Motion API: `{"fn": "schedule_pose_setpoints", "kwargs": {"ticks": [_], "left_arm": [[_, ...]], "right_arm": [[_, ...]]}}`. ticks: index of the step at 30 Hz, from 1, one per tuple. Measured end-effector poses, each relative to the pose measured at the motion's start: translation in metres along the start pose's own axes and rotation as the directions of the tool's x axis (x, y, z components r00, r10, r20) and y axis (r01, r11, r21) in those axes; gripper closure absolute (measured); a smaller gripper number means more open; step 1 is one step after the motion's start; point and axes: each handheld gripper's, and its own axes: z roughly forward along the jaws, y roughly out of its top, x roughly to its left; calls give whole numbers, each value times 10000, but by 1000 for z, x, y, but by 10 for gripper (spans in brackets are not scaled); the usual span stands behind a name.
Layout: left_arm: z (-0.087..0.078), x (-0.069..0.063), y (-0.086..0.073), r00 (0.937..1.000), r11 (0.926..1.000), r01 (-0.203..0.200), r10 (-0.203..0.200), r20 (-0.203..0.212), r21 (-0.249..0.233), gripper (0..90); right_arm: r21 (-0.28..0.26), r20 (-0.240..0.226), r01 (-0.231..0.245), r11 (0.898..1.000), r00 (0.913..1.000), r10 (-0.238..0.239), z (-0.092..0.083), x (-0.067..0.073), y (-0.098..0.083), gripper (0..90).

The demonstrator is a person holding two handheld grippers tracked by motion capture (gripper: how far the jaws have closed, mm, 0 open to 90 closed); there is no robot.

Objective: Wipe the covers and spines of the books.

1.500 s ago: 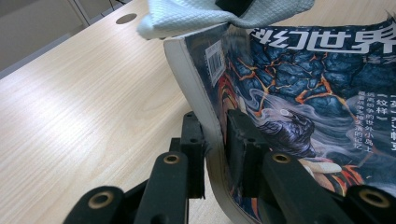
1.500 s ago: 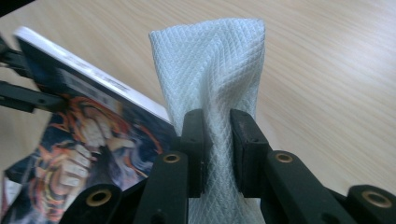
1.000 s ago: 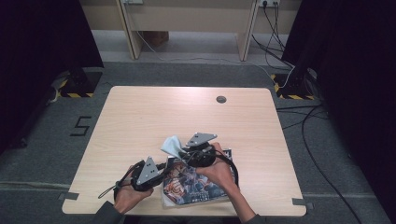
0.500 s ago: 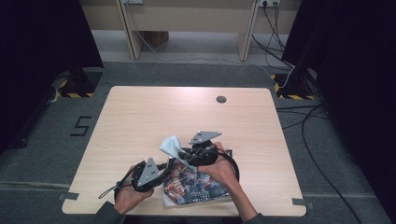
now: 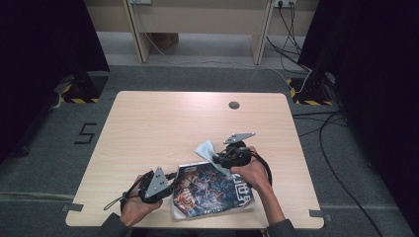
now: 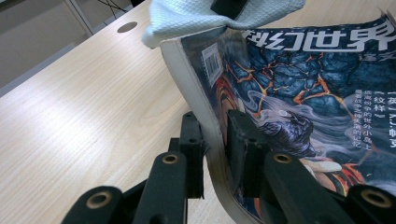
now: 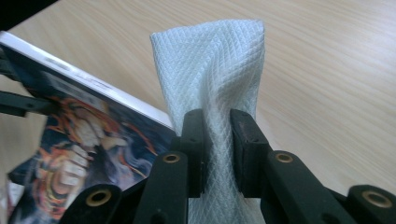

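"The left claw (image 6: 215, 140) pinches the magazine (image 5: 212, 190) at the bottom middle of the bench (image 5: 163, 128)."

"The right claw (image 7: 218, 135) grips the cloth (image 7: 215, 60). Wipe slowly, hold the magazine steady."

The right gripper (image 5: 217, 159), clamped on the cloth (image 5: 206, 149), now sits farther right and a little nearer the table's front edge than a second ago, most of that shift coming in the last half second. The cloth goes with it across the magazine's (image 5: 212, 190) top edge, and more of the cover's upper middle is bared.
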Motion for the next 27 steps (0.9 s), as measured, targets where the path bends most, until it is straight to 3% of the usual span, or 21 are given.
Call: {"fn": "schedule_pose_setpoints", "kwargs": {"ticks": [7,14,18,23,27], "left_arm": [[0,0,1,10000,10000,-26,26,-31,-94,763],[-1,-1,2,9999,9997,-151,151,-45,-183,765],[-3,-1,3,9997,9995,-236,235,-58,-225,767],[-3,-2,4,9995,9991,-317,315,-74,-288,771],[-2,-3,3,9995,9992,-309,308,-71,-243,771]], "right_arm": [[267,816,-437,9987,9958,414,-2,-26,-11,769],[398,1701,-978,9944,9813,897,-5,-51,-24,768],[74,1688,-1311,9913,9773,1280,-9,-57,-25,771],[-421,1178,-1062,9935,9869,1105,-11,-46,-15,776],[-300,913,-892,9956,9916,916,-5,-36,-12,780]]}}
